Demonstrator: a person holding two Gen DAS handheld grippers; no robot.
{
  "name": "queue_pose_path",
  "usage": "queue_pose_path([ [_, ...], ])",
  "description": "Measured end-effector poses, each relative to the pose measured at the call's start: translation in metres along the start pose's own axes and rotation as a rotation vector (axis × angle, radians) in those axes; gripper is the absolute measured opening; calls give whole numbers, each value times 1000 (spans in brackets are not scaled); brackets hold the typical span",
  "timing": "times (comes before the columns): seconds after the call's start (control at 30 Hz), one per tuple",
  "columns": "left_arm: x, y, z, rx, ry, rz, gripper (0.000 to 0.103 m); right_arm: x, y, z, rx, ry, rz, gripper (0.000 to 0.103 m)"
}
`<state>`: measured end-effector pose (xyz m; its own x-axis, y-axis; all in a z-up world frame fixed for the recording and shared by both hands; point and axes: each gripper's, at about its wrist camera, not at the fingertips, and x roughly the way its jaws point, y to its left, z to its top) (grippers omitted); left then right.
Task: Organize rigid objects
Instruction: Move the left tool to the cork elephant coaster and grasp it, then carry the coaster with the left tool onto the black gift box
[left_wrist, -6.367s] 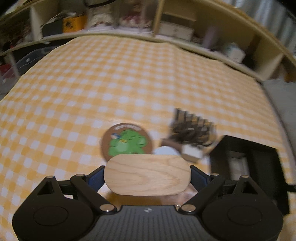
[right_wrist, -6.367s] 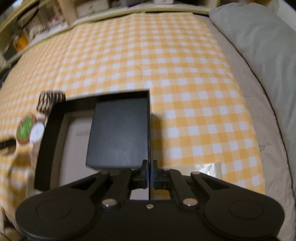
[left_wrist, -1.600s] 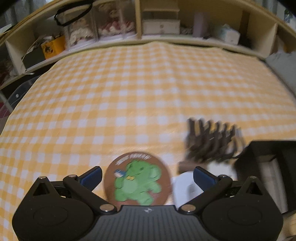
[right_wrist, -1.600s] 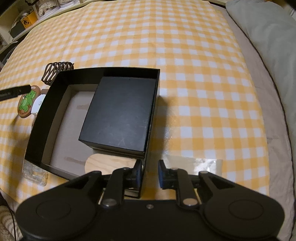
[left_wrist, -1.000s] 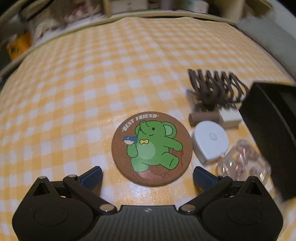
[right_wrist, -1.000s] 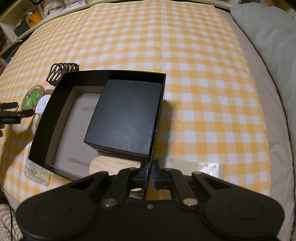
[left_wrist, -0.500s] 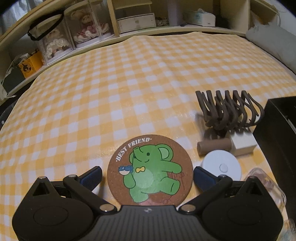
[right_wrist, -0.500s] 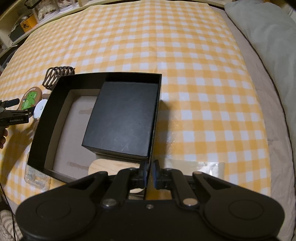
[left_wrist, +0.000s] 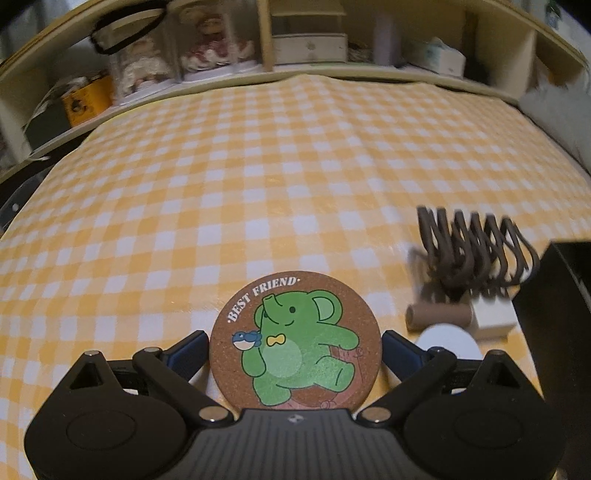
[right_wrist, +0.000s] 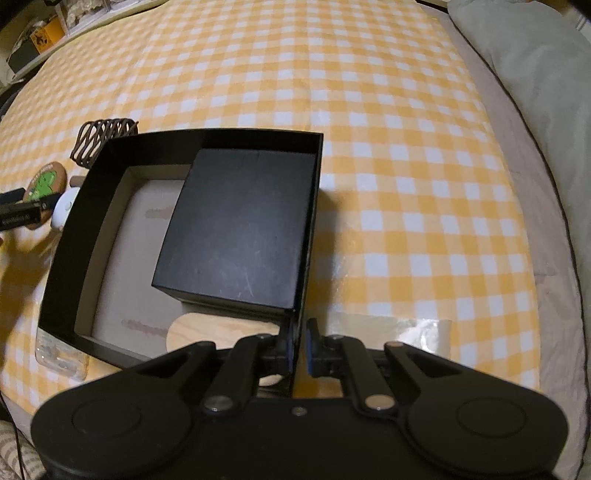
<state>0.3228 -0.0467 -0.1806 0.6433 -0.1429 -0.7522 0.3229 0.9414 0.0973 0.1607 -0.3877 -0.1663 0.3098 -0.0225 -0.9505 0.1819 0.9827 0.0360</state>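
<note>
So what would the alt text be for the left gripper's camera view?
The open left gripper straddles a round cork coaster with a green elephant on a yellow checked cloth. To its right are a brown wire rack and a black box.

L gripper (left_wrist: 295, 347): fills bottom of left wrist view, jaws spread wide, blue-padded fingertips (left_wrist: 186, 349) at lower left and lower right of centre, not pressing anything; angled down-fwd. Its black finger also shows at left edge of right wrist view.

R gripper (right_wrist: 300, 350): bottom centre of right wrist view, pointing steeply down, jaws nearly together, pads pinching thin black wall between them. Linkage arms folded inward.
</note>
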Motion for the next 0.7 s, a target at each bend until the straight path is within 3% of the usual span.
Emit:
queue_pose_path([
  [0.13, -13, -1, 13, -47, -37, -6, 98, 3, 4, 1, -9, 0, 1, 6],
  [0.43, -75, -68, 61, -1, -174, -178, 98, 2, 5, 0, -15, -9, 1, 6],
  [0.57, -98, -105, 66, 18, -180, -283, 98, -2, 4, 2, -17, -17, -1, 6],
  [0.7, -106, -137, 60, 5, -128, -385, 98, -1, 6, 2, -18, -17, 0, 6],
])
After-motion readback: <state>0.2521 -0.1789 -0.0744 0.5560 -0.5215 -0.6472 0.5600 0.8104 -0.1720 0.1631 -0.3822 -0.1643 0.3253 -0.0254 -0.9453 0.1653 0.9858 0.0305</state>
